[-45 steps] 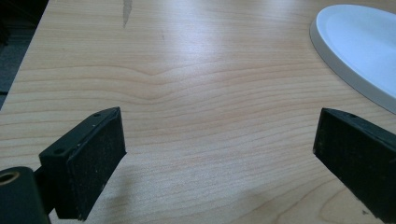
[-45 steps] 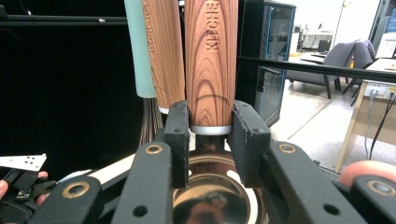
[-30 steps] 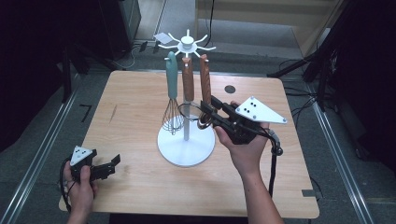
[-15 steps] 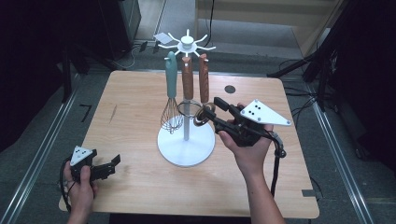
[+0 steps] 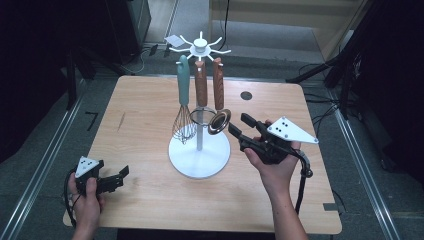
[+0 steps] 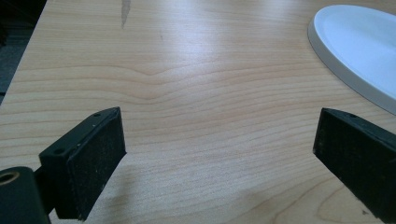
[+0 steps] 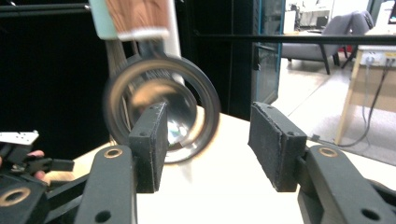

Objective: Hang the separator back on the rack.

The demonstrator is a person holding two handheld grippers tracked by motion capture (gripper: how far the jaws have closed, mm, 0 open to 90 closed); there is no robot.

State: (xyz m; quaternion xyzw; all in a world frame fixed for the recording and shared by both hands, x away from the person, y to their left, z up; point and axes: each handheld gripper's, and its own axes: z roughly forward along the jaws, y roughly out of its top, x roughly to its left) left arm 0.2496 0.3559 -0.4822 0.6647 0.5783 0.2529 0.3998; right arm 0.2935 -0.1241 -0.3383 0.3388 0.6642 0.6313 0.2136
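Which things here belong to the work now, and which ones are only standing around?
In the work: right gripper, jaws just opened, nothing between them; metal ladle; white rack.
Only standing around: whisk, strainer, left gripper, table.

Both grippers black, left gripper [image 5: 111, 182] and right gripper [image 5: 245, 131]; grey three-cornered plates with dark dots on top; black cables trailing; bare forearms.

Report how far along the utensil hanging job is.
Done: the whisk, strainer and ladle hang on the white rack. In hand: nothing; the right gripper, jaws just opened, sits beside the ladle with nothing between them. The left gripper rests open on the table. Nothing more to hang is visible.
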